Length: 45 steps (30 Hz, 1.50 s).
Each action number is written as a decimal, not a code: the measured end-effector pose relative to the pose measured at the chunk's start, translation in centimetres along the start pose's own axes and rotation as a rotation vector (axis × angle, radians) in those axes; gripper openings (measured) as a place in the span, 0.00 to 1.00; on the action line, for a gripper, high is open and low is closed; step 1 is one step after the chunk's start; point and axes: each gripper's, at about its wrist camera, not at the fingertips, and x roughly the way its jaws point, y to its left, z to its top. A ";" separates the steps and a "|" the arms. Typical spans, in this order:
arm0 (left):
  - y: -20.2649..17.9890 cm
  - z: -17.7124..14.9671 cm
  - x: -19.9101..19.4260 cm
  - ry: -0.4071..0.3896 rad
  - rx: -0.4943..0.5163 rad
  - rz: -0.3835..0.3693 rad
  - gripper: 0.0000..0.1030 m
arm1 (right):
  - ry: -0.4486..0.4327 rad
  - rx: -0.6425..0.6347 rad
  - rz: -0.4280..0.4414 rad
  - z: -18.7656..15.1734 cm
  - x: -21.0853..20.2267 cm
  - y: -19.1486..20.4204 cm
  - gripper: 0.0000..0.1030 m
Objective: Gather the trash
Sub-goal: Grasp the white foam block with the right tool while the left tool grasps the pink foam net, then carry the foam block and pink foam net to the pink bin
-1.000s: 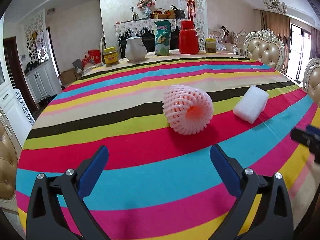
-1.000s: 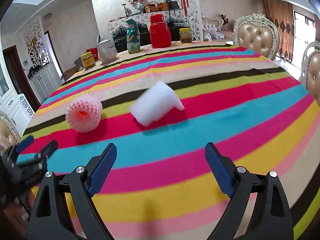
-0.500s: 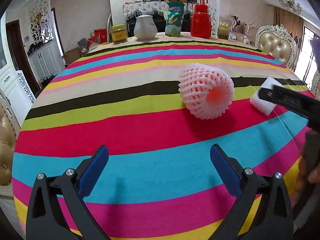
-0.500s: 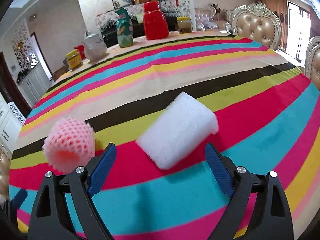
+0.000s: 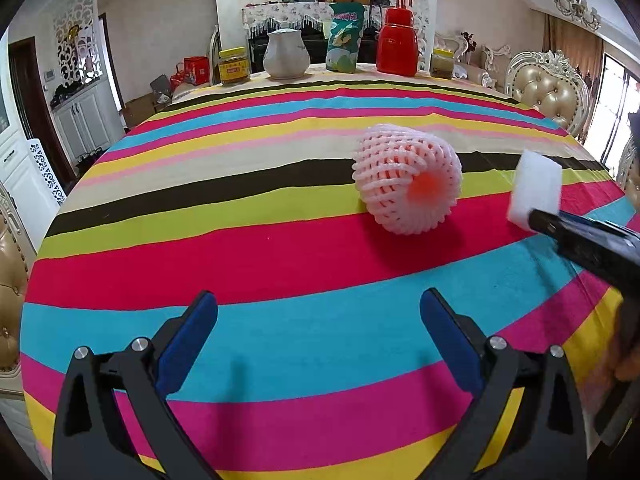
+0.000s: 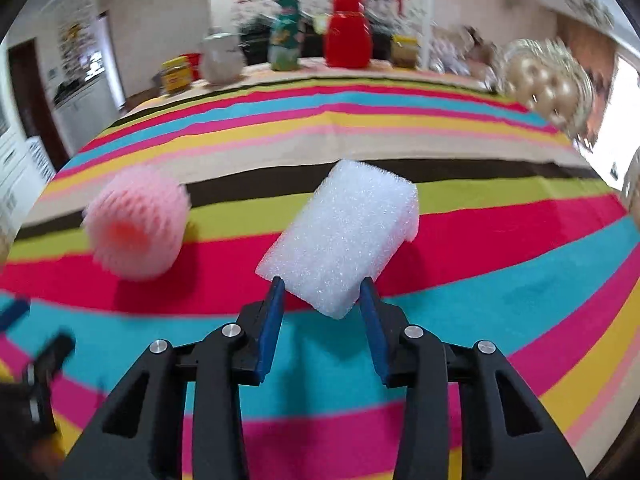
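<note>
A white foam block (image 6: pixel 340 236) is clamped at its near end between the blue pads of my right gripper (image 6: pixel 323 286) and sticks out forward, lifted off the striped tablecloth (image 6: pixel 500 296). In the left wrist view the block (image 5: pixel 534 186) shows at the right with the right gripper's finger (image 5: pixel 576 236) on it. A pink foam fruit net (image 5: pixel 408 178) lies on the table, ahead and right of my left gripper (image 5: pixel 318 312), which is open and empty over the blue stripe. The net (image 6: pixel 136 220) is left of the block.
At the table's far edge stand a yellow jar (image 5: pixel 234 66), a white jug (image 5: pixel 286 56), a green snack bag (image 5: pixel 344 38), a red thermos (image 5: pixel 396 42) and another jar (image 5: pixel 442 64). Padded chairs (image 5: pixel 548 92) stand to the right.
My right gripper has closed on the white foam block and raised it off the cloth. My left gripper has stayed open, shifting slightly relative to the pink net.
</note>
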 end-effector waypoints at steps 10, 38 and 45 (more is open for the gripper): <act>0.3 0.1 0.3 0.010 -0.024 -0.024 0.95 | -0.036 0.034 0.080 -1.6 -2.7 -3.1 0.36; -6.6 7.1 7.7 0.059 -0.064 -0.037 0.60 | -0.114 0.013 0.048 -2.2 -3.8 -3.0 0.35; -5.7 6.1 3.6 -0.071 -0.051 -0.043 0.39 | -0.117 0.021 0.066 -2.3 -3.8 -3.3 0.35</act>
